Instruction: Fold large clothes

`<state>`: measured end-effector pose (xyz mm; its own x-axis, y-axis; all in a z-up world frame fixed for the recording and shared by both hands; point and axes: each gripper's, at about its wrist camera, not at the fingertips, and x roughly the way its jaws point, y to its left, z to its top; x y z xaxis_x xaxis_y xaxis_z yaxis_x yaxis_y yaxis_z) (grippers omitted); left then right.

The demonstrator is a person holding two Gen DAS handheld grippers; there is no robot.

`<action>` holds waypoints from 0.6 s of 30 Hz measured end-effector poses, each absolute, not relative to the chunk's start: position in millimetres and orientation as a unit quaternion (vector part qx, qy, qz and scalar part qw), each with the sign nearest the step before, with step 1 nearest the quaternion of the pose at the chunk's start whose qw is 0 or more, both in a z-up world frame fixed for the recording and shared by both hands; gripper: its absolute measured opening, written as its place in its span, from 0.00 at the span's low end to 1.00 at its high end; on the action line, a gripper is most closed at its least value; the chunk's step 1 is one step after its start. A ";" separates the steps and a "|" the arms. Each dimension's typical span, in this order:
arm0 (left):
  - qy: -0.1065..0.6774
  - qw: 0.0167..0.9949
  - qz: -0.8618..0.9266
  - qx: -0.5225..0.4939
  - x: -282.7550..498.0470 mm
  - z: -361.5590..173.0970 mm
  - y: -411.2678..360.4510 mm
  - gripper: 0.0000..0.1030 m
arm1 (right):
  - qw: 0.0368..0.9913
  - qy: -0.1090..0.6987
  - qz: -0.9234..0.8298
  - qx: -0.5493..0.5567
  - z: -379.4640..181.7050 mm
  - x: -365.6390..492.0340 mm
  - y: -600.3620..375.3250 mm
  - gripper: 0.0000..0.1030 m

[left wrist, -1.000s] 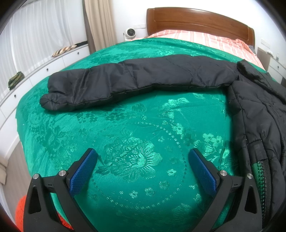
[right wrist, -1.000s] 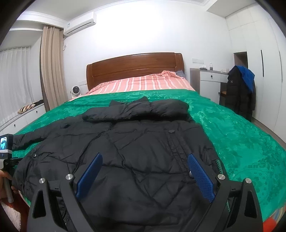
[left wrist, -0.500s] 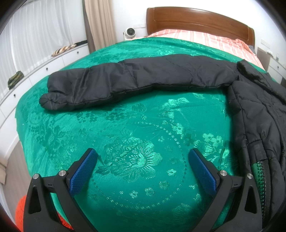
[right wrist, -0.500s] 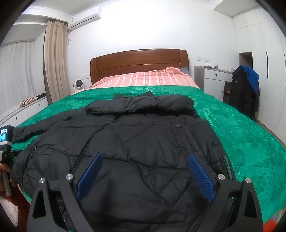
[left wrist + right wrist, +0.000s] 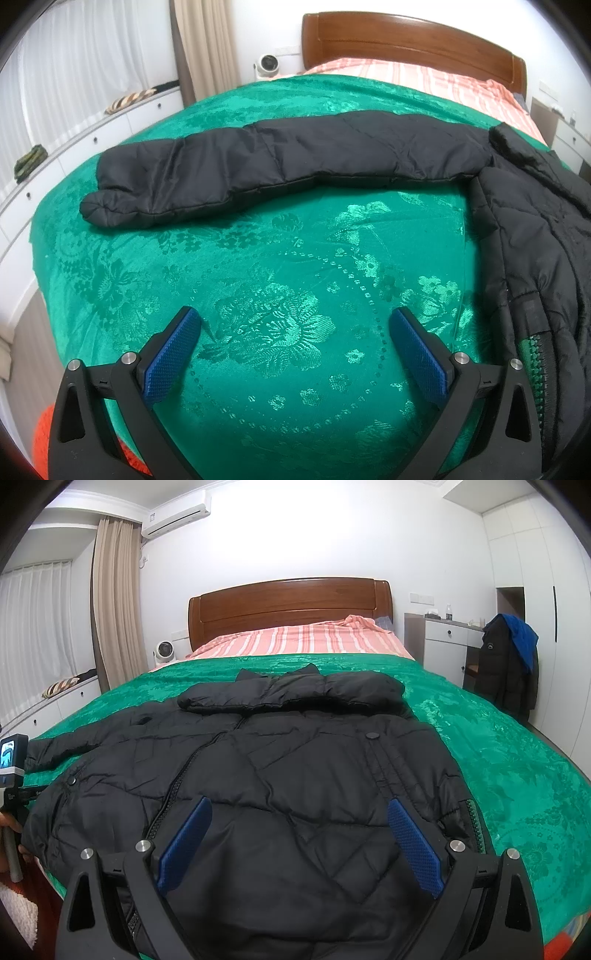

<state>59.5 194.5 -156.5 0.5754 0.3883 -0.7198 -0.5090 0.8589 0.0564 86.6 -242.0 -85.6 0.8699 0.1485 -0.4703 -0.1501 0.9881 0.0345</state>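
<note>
A black puffer jacket (image 5: 295,775) lies spread front-up on the green bedspread (image 5: 517,757), collar toward the headboard. Its one sleeve (image 5: 277,166) stretches out to the left across the bed, and the jacket's body (image 5: 535,258) fills the right edge of the left wrist view. My left gripper (image 5: 295,325) hovers open over bare bedspread, below the sleeve and left of the hem. Over the jacket's lower front my right gripper (image 5: 299,812) stands open, holding nothing. The other sleeve lies folded across the chest below the collar (image 5: 288,696).
A wooden headboard (image 5: 288,605) and striped pink bedding (image 5: 303,638) lie at the far end. White drawers (image 5: 74,147) run along the left wall, a small fan (image 5: 164,651) stands beside the bed. A dark coat (image 5: 509,664) hangs at the right by a white cabinet (image 5: 443,642).
The right gripper has risen and tilted so the jacket sits lower in its view. The left gripper has stayed still.
</note>
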 end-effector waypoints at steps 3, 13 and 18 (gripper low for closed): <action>0.406 0.876 0.240 -0.095 61.8 -143.9 204.0 1.00 | 0.967 0.244 0.075 -0.002 -85.7 86.3 -242.2 0.93; 0.273 0.894 0.245 -0.259 7.4 -23.2 306.3 1.00 | 0.964 0.255 0.077 0.005 -91.0 92.8 -242.7 0.93; 0.296 0.816 0.216 -0.448 -8.3 -69.1 363.2 1.00 | 0.963 0.259 0.082 -0.006 -94.0 94.1 -234.1 0.93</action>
